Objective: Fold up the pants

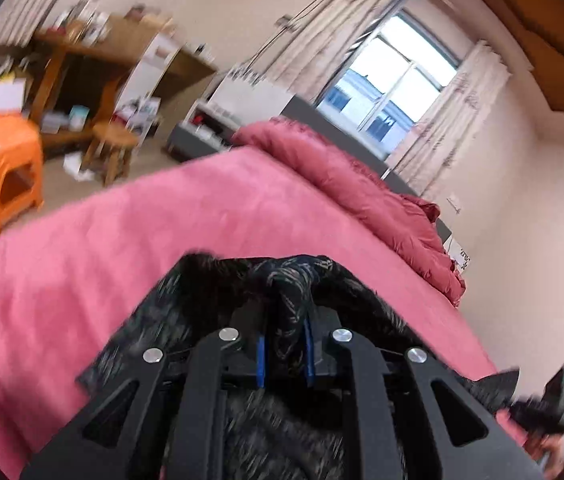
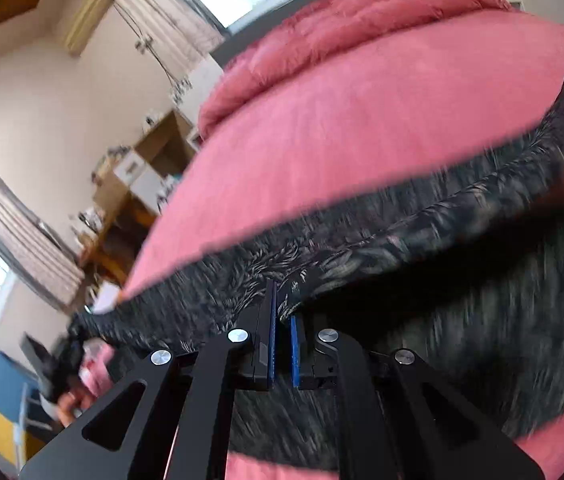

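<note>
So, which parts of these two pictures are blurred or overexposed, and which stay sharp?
Left wrist view: the left tool is sharp, the orange stool and shelves smear, and the window is blown out. Right wrist view: the right tool is sharp, the dark patterned pants streak with motion blur, and the pink bed cover bulges from the fisheye.

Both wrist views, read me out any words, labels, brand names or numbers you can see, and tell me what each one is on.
No text can be read in either view.
White paper by the far edge of the bed: dark marks, too small and blurred to read.
Boxes on the wooden shelf unit: any print is blurred.
Patterned pants: a leafy print, no lettering.
</note>
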